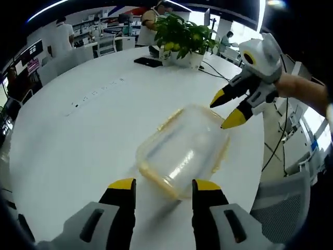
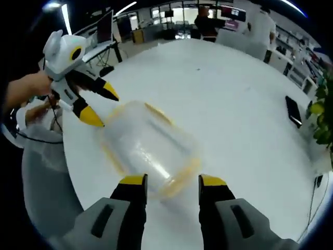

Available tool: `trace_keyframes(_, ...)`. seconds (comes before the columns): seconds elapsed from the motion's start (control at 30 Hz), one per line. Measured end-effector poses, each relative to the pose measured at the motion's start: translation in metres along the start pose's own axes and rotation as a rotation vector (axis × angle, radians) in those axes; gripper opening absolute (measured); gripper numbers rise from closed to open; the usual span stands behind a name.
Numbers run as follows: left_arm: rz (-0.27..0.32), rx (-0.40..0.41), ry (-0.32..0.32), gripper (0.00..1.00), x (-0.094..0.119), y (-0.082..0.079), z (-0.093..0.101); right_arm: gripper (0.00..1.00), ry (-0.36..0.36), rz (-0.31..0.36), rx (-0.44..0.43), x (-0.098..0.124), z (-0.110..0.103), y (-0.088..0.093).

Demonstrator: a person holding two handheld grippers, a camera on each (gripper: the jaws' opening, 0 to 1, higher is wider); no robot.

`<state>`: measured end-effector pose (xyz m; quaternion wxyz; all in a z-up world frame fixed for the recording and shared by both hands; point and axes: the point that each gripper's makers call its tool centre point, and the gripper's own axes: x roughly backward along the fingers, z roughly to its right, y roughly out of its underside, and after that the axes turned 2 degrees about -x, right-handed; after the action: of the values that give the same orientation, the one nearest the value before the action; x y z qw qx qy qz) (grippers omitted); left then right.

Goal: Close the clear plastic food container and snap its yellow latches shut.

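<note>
Clear plastic food container (image 1: 182,151) w/ yellow latches (image 2: 179,182), blurred, on white round table (image 1: 78,140) between both claws. Left claw (image 1: 164,188) spread, just short of container's near end; right claw (image 2: 171,183) spread at opposite end. Potted plant (image 1: 184,36) & phone (image 1: 148,62) at far edge.

Looks forward over a round white table (image 1: 104,130). Clear plastic food container (image 1: 182,151) with yellow latches (image 1: 221,156), blurred, lying on the table near its near edge, just ahead of the left gripper (image 1: 164,190). Yellow-tipped jaws apart, one to either side of the container's near end, not clearly touching it. Right gripper (image 1: 227,109) entering from the right, held in a hand (image 1: 299,88), jaws parted at the container's far right corner. Potted plant (image 1: 184,36) and a dark phone (image 1: 148,62) by the far edge.
</note>
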<state>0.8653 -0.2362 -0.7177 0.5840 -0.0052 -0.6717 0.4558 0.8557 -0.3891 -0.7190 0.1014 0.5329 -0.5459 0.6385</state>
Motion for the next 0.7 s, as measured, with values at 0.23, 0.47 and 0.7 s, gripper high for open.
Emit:
trace_keyframes(0.23, 0.015, 0.048, 0.024, 0.33, -0.0030, -0.0001, 0.0050, 0.31, -0.010, -0.008, -0.034, -0.0005, -0.0022, 0.0024)
trace_keyframes(0.47, 0.029, 0.095, 0.035, 0.29, -0.0053, -0.0009, 0.0076, 0.31, -0.010, -0.010, -0.059, -0.0002, -0.0016, 0.0037)
trace_keyframes(0.7, 0.028, 0.144, 0.047, 0.32, -0.0087, 0.0001, 0.0099, 0.31, -0.005, 0.010, -0.091, -0.0009, -0.0032, 0.0040)
